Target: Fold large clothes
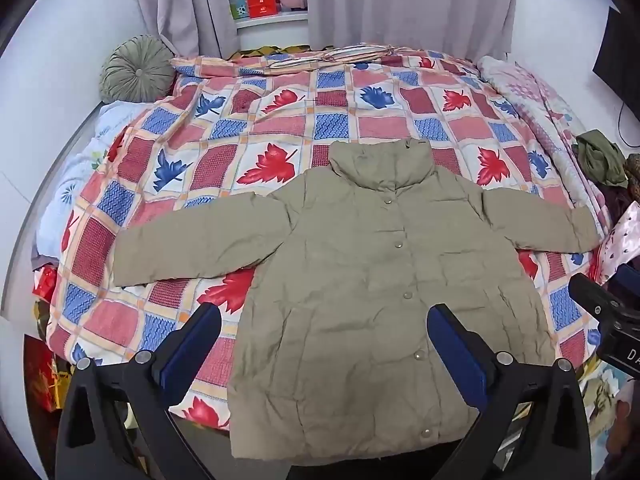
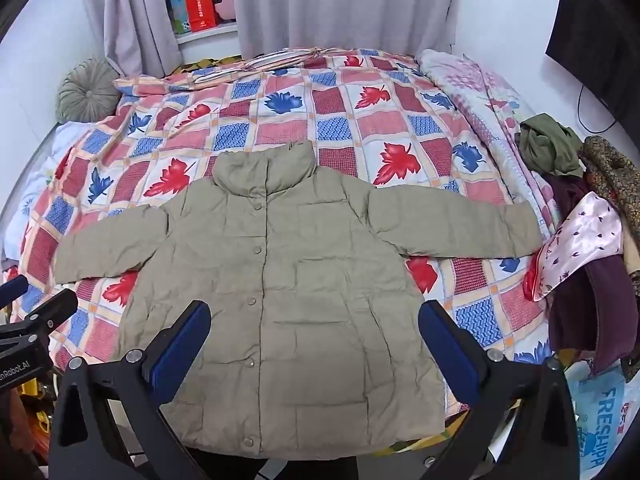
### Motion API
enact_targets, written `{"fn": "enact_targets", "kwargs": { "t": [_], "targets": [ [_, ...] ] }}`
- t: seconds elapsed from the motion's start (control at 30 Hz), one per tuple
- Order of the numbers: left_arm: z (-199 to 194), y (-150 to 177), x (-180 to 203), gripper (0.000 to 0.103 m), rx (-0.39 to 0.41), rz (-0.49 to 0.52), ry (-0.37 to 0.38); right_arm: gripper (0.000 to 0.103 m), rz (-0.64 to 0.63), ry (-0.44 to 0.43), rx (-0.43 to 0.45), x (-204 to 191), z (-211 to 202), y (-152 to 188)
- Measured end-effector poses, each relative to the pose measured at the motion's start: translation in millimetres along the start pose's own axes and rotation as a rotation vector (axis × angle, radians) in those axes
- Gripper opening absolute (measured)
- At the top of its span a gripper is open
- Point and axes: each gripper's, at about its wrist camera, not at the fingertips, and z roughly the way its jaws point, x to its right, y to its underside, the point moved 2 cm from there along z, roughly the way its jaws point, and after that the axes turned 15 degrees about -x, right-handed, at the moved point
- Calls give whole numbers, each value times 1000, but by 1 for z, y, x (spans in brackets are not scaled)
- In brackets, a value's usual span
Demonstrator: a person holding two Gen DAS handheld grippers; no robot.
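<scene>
An olive-green padded jacket (image 1: 360, 280) lies flat, front up and snapped shut, on the bed, sleeves spread to both sides and collar pointing away. It also shows in the right wrist view (image 2: 288, 280). My left gripper (image 1: 324, 320) is open and empty, held above the jacket's lower left part. My right gripper (image 2: 314, 320) is open and empty, held above the jacket's lower middle. The right gripper's body shows at the right edge of the left wrist view (image 1: 608, 320); the left gripper's body shows at the left edge of the right wrist view (image 2: 28, 332).
The bed has a red, blue and white leaf-patterned quilt (image 1: 280, 120). A round green cushion (image 1: 136, 70) lies at the far left corner. A pile of other clothes (image 2: 580, 208) sits at the bed's right edge. Grey curtains (image 2: 340, 4) and a shelf stand behind.
</scene>
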Motion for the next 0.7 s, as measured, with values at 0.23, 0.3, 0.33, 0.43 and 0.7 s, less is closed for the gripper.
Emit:
{"fn": "enact_targets", "kwargs": {
  "t": [0.23,0.3,0.33,0.43,0.7],
  "targets": [
    [0,0,-2,103,-1,1,2,103,2,7,0,-4,0,2],
    [0,2,-4,103,-2,0,3,103,1,6,-2,-3,0,2],
    [0,3,-4,103,-2,0,3,103,2,6,-3,-3,-1,2],
    [1,3,-4,103,-1,2,4,103,1,6,-2,-3,0,2],
    [1,3,-4,103,0,-1,4,103,3,5,-1,-3,0,3]
  ]
}}
